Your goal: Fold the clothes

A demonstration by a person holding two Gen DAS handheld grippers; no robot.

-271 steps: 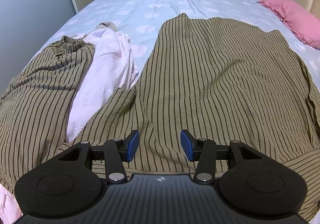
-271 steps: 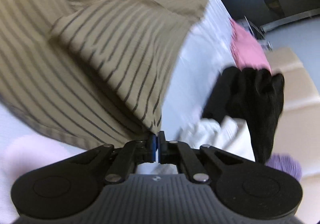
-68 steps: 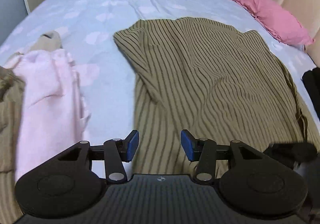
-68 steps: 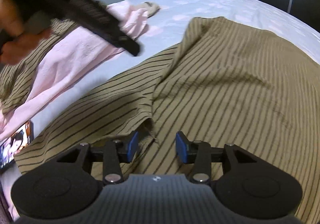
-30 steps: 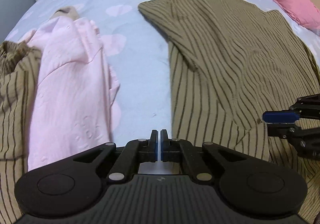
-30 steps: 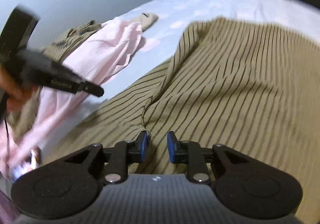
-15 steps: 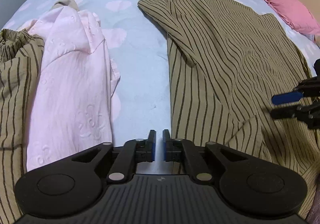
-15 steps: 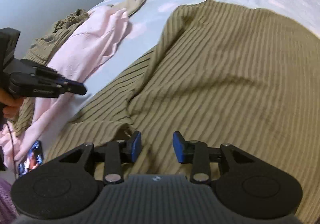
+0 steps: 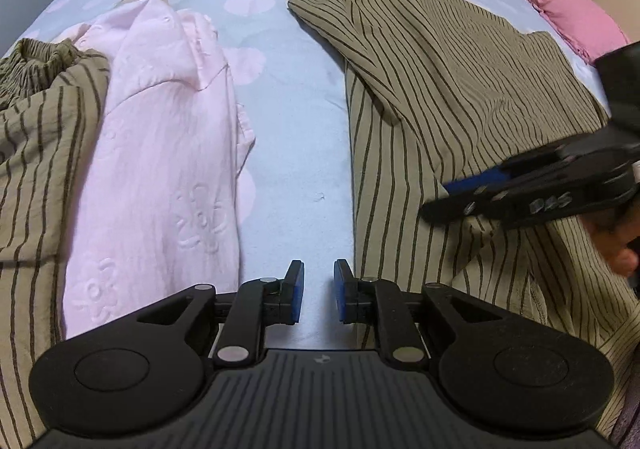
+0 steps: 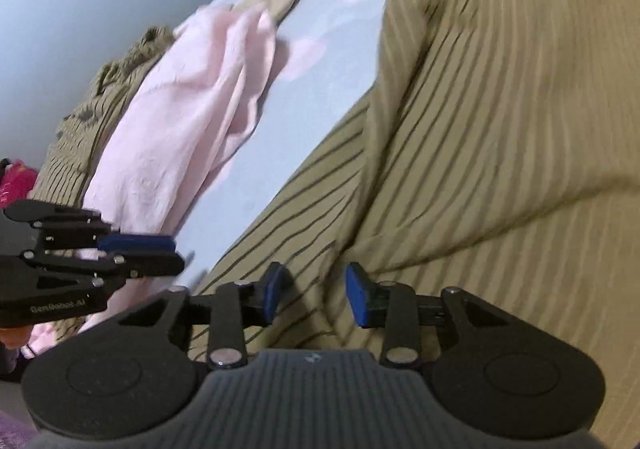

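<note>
Striped olive garment (image 9: 452, 89) sprawls across the bed (image 9: 296, 153), beside a pink garment (image 9: 160, 169). Your right claw (image 10: 312, 291) hovers over a ridge of its fabric, jaws closing but not yet pinching; your left claw (image 9: 318, 291) hangs parted, empty, above bare sheet.

"GenRobot.AI" on the left gripper (image 10: 136, 249) side

A khaki garment (image 9: 460, 97) with thin dark stripes lies on a pale blue bedsheet (image 9: 296, 137) dotted with pink blotches, beside a pale pink embossed-flower garment (image 9: 160, 169), a rose-pink pillow (image 9: 568, 13) and black, blue-padded claws.
</note>
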